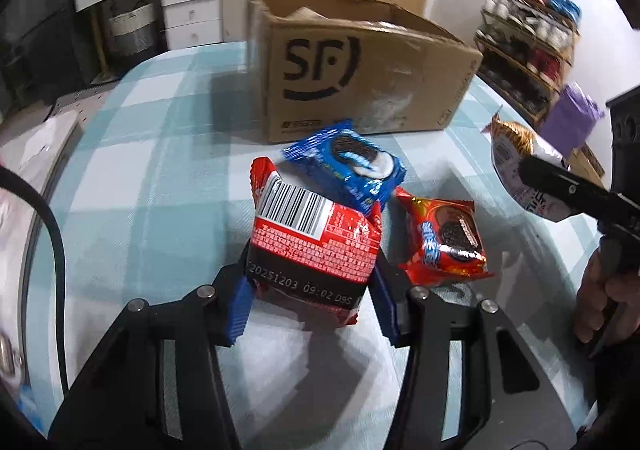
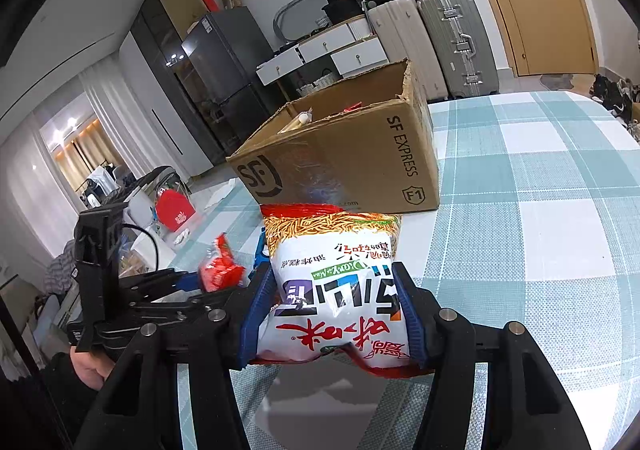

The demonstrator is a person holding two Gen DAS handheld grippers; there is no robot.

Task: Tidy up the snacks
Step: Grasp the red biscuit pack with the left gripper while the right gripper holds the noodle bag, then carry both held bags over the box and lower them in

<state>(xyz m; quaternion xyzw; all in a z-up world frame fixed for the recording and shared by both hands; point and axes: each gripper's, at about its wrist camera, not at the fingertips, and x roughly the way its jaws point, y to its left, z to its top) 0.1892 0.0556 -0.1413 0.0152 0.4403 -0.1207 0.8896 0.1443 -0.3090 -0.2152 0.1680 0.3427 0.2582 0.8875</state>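
Left wrist view: we've got the left hand-held gripper [image 1: 310,286] clamped on the red cookie pack [image 1: 316,238], blue pads pressing both its sides, barcode face up, around the middle of the bench [image 1: 140,178].
Handling guess: crinkly foil, light, a bit slippery, and probably brittle cookies inside, so we'd pinch the flat sides mid-pack, not the crimped ends, and go gentle.
Neighbours: a blue cookie pack [image 1: 352,166] leans on the red one's far end; an orange-red cookie pack [image 1: 448,242] lies just beside it, towards the bench's right edge.
Box: the open cardboard box [image 1: 360,70] sits near the far edge, looks like where our snacks go.

Right wrist view: the right hand-held gripper [image 2: 330,314] is gripping the noodle snack bag [image 2: 340,282] across its lower half, held up off the bench.
Handling guess: puffy, soft, light, contents likely crush easily; we'd keep the squeeze mild.
Box again: inside is mostly hidden; we only glimpse a few bits.
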